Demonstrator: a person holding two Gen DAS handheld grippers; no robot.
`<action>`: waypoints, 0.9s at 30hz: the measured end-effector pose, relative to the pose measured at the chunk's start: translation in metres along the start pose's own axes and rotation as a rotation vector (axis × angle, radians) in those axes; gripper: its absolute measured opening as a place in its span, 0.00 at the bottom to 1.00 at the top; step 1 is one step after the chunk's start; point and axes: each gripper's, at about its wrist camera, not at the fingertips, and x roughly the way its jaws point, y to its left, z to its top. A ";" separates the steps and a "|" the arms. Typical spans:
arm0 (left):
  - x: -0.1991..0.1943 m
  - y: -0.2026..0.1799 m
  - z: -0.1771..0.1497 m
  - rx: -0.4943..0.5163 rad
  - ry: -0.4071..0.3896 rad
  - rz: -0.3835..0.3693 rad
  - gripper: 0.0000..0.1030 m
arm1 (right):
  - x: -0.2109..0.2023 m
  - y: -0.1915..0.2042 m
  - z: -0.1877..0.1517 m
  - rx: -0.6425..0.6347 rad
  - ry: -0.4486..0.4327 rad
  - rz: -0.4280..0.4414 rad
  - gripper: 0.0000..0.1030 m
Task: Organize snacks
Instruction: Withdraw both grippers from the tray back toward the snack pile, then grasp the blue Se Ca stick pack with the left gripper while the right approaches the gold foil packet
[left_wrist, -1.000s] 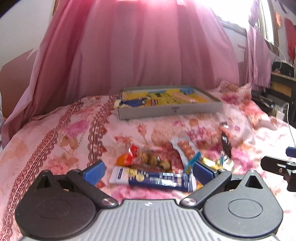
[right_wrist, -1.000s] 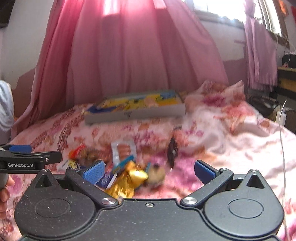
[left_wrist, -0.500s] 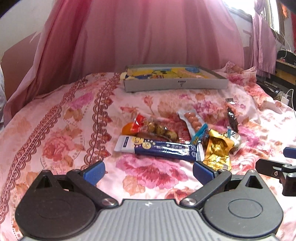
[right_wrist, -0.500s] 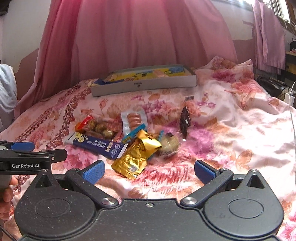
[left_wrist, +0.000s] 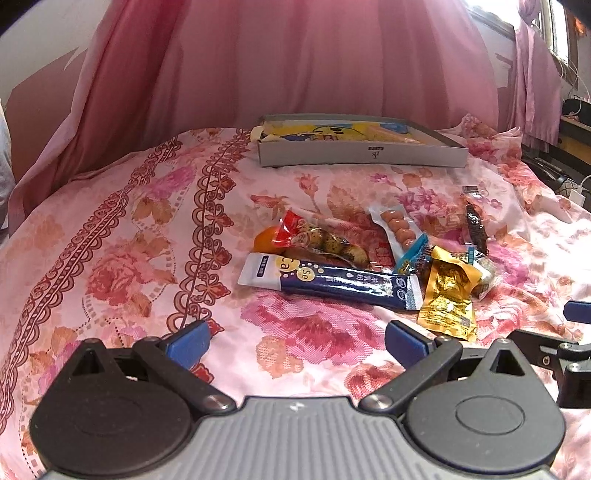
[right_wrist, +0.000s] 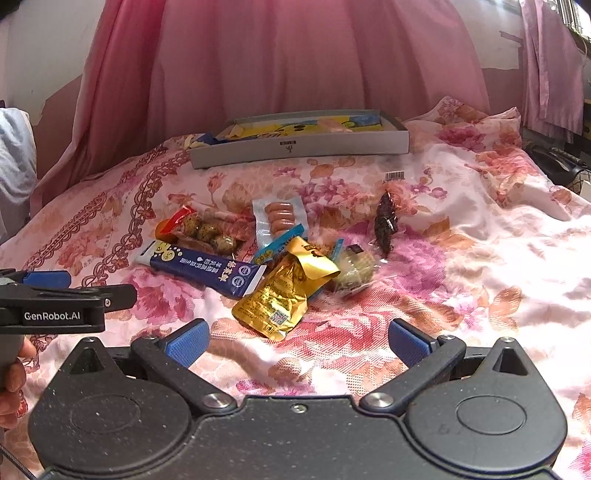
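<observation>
A loose pile of snack packets lies on a flowered bed cover (left_wrist: 110, 266), just ahead of both tongs. Nearest the right tongs (right_wrist: 297, 341) is a crinkled gold packet (right_wrist: 284, 291), directly in front of its gap. A long dark-blue packet (left_wrist: 328, 278) lies crosswise ahead of the left tongs (left_wrist: 297, 341), with a clear bag of speckled eggs (left_wrist: 328, 243) and a sausage packet (left_wrist: 397, 229) just beyond it. A dark snack in clear wrap (right_wrist: 385, 221) lies apart, ahead and to the right.

Compared with a second ago, both cameras have pulled back and tilted down, so the pile now sits farther ahead of the fingers and in sharp view. No packet has moved.

Both tongs are spread wide and hold nothing. Far beyond the pile stands a shallow grey box (left_wrist: 362, 155) with yellow packets inside, probably the destination. Sorting seems barely begun; the gold packet looks the easiest first pick.
</observation>
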 end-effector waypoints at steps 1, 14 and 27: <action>0.001 0.001 0.000 -0.001 0.001 0.002 1.00 | 0.001 0.000 0.000 -0.001 0.003 0.001 0.99; 0.013 0.009 0.010 0.046 0.005 -0.001 1.00 | 0.018 0.003 0.008 0.015 0.005 0.037 0.99; 0.068 0.009 0.058 0.319 0.030 -0.189 1.00 | 0.057 -0.012 0.013 -0.003 0.082 0.158 0.99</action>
